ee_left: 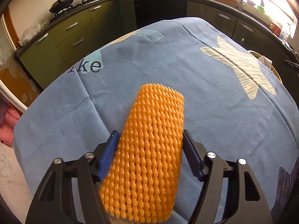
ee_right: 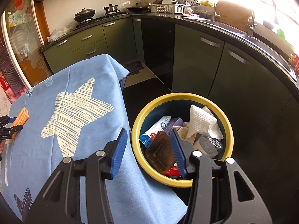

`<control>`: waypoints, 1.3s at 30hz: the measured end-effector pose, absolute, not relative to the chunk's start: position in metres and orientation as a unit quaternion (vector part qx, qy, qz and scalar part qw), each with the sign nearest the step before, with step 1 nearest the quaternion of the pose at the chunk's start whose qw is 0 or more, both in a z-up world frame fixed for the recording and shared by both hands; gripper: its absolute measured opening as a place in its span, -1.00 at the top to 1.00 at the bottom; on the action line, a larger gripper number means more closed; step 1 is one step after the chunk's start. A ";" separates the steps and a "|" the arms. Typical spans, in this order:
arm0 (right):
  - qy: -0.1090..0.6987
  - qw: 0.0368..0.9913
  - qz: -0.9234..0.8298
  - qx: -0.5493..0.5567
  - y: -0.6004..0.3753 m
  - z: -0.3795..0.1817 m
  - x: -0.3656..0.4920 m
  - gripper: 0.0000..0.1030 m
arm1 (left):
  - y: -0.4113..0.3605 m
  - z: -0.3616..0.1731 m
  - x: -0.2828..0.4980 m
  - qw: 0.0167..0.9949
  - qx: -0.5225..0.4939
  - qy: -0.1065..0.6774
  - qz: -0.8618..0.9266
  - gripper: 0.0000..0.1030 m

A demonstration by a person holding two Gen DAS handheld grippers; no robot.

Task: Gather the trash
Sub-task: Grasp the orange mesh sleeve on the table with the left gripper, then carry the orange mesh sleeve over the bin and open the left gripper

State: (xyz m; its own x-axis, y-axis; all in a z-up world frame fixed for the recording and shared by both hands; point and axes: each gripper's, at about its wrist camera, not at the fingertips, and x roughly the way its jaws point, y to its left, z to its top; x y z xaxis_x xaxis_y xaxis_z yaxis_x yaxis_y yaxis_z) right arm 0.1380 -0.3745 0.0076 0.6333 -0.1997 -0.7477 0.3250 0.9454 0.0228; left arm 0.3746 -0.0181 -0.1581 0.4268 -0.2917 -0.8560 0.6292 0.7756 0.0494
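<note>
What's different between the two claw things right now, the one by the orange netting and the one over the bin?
The left gripper has the orange foam net between its fingers on the blue tablecloth; the right gripper holds nothing. The left sits over the table; the right hangs above the yellow-rimmed bin, already holding trash. Both have black frames, blue pads and open jaws.

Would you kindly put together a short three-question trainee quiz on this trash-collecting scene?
1. True or false: the right gripper is holding a piece of trash.
2. Which item sits between the left gripper's fingers: A) paper towel, B) orange foam net, C) brown plastic tray?
3. Fill in: the bin beside the table has a ____ rim.

Key:
1. False; it is open and empty above the bin.
2. B.
3. Yellow.
</note>
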 end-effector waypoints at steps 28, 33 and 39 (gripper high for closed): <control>0.377 0.913 -0.138 0.077 -0.386 0.027 0.079 -0.04 | -0.088 -0.068 0.256 0.844 0.204 0.395 -0.301 0.72; 0.365 0.913 -0.160 0.086 -0.410 0.029 0.046 -0.11 | -0.156 -0.039 0.221 0.823 0.232 0.377 -0.356 0.72; 0.346 0.909 -0.193 0.133 -0.457 0.021 0.002 -0.14 | -0.262 -0.017 0.203 0.791 0.264 0.357 -0.420 0.72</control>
State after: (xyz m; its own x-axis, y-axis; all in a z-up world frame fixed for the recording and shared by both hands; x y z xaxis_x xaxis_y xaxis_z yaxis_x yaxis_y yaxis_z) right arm 0.0019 -0.4567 0.0211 0.6863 -0.2579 -0.6801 0.4418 0.8906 0.1081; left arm 0.2028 -0.2623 -0.0173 0.3921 -0.4763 -0.7870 0.8534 0.5079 0.1178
